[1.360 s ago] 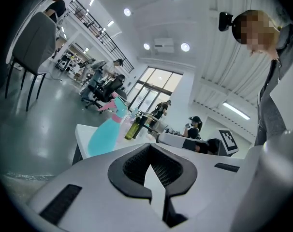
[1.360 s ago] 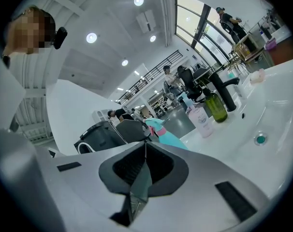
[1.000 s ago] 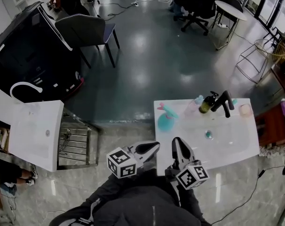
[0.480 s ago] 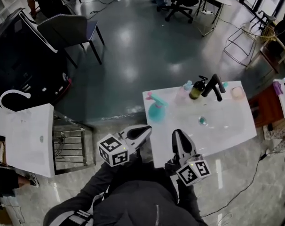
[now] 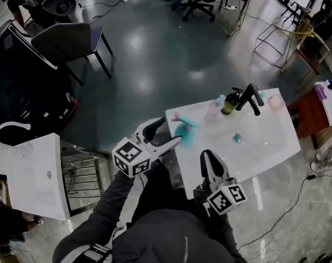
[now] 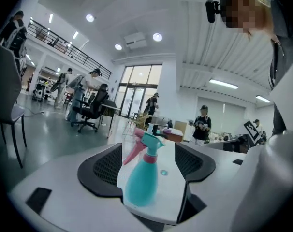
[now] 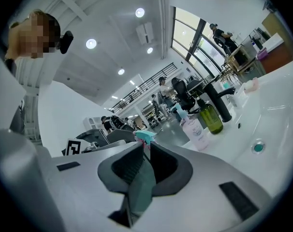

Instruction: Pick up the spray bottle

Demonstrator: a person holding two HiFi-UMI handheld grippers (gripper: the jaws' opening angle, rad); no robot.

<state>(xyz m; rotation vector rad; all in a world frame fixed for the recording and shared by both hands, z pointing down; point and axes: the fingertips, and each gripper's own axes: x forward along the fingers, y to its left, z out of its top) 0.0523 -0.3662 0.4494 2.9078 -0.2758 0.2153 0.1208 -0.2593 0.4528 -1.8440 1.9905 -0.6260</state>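
Note:
The spray bottle (image 5: 182, 128), teal with a pink trigger, stands upright at the near left corner of the white sink counter (image 5: 264, 152). My left gripper (image 5: 169, 131) is just left of it, jaws opening. In the left gripper view the spray bottle (image 6: 142, 175) stands between and just beyond the fingertips of the left gripper (image 6: 149, 153), and the pads do not touch it. My right gripper (image 5: 209, 160) hovers over the counter's front edge, shut and empty. In the right gripper view the right gripper (image 7: 145, 151) points along the counter, and only the spray bottle's top (image 7: 143, 135) peeks above the jaws.
At the counter's back stand a black faucet (image 5: 249, 98), a dark green pump bottle (image 5: 228, 104), a pale pink bottle (image 5: 213, 109) and a pink cup (image 5: 274, 102). A second white basin (image 5: 23, 166) is at the left. A dark chair (image 5: 73, 37) stands on the floor beyond.
The left gripper has moved forward and up to the spray bottle, rolled, and its jaws have opened from shut. The right gripper has stayed in place.

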